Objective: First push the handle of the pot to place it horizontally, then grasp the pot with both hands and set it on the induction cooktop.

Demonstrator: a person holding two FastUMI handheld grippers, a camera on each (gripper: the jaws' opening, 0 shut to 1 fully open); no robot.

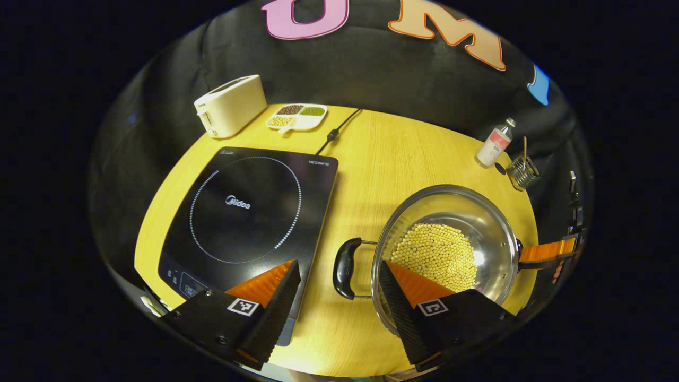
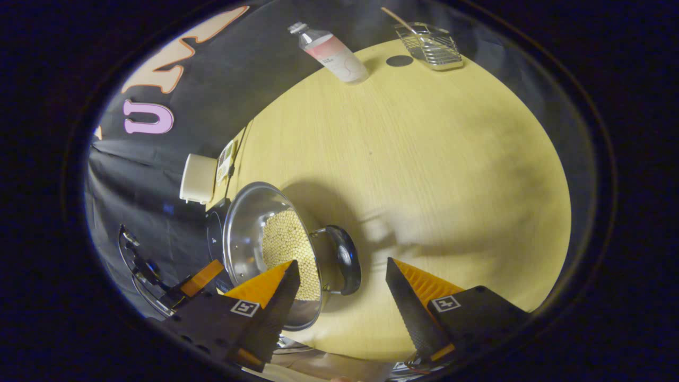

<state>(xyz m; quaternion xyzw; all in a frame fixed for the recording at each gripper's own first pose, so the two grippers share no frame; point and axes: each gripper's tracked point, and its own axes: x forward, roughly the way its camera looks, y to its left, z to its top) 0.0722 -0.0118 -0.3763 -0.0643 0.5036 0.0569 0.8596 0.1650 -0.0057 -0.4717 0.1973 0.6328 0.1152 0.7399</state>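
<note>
Your pot sits just right of the induction cooktop, handles level. Your left gripper and right gripper gape empty, each framing a handle. Close on both, then lift.

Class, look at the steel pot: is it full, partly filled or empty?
Partly filled. The pot holds a shallow heap of pale yellow beans on its bottom; bare steel wall shows above them all round.

Dim booth, warm light from above. Glare spots the pot wall; soft shadows cross the tabletop. Fisheye bends the edges, which look slightly blurred, perhaps from defocus.
</note>
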